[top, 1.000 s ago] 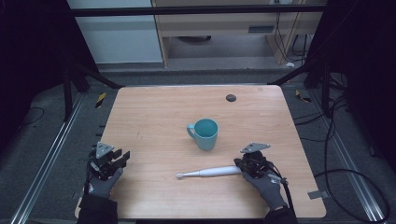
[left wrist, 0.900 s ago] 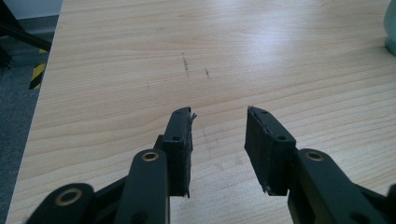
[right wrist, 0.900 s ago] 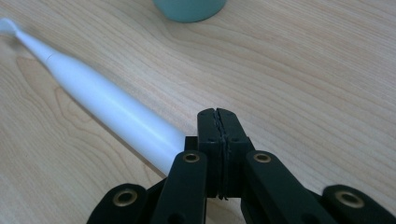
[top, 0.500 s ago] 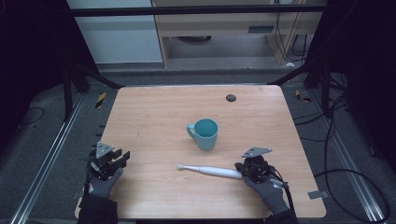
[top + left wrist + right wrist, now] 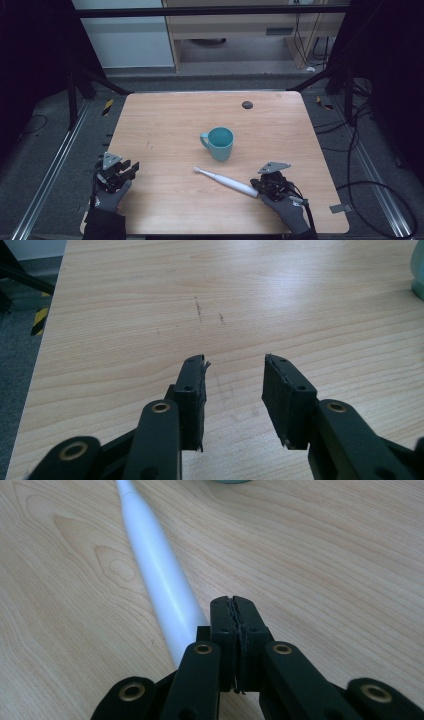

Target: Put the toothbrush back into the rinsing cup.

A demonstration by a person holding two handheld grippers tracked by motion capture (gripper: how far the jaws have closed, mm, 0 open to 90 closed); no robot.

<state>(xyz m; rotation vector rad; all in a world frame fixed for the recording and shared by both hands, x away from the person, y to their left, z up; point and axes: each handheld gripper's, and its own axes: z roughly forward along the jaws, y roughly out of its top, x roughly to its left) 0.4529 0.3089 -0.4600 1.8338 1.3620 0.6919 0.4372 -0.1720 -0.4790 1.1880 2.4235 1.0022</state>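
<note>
A white electric toothbrush (image 5: pixel 227 182) lies flat on the wooden table (image 5: pixel 165 125), its thin head end pointing toward the teal mug (image 5: pixel 220 142) that stands upright mid-table. My right gripper (image 5: pixel 258 188) is at the handle's near end. In the right gripper view its jaws (image 5: pixel 235 600) are pressed together with nothing between them, and the toothbrush handle (image 5: pixel 160 575) runs along their left side, touching or nearly so. My left gripper (image 5: pixel 131 169) rests at the table's front left, open, over bare wood (image 5: pixel 234 362).
A small dark disc (image 5: pixel 247 104) sits near the far edge of the table. Metal rails and cables run along the floor on both sides. A sliver of the mug (image 5: pixel 419 270) shows at the right edge of the left gripper view.
The right gripper has moved toward the near edge, and the toothbrush has swung with it: its handle end came nearer and its head turned toward the mug. The left gripper stayed put.
</note>
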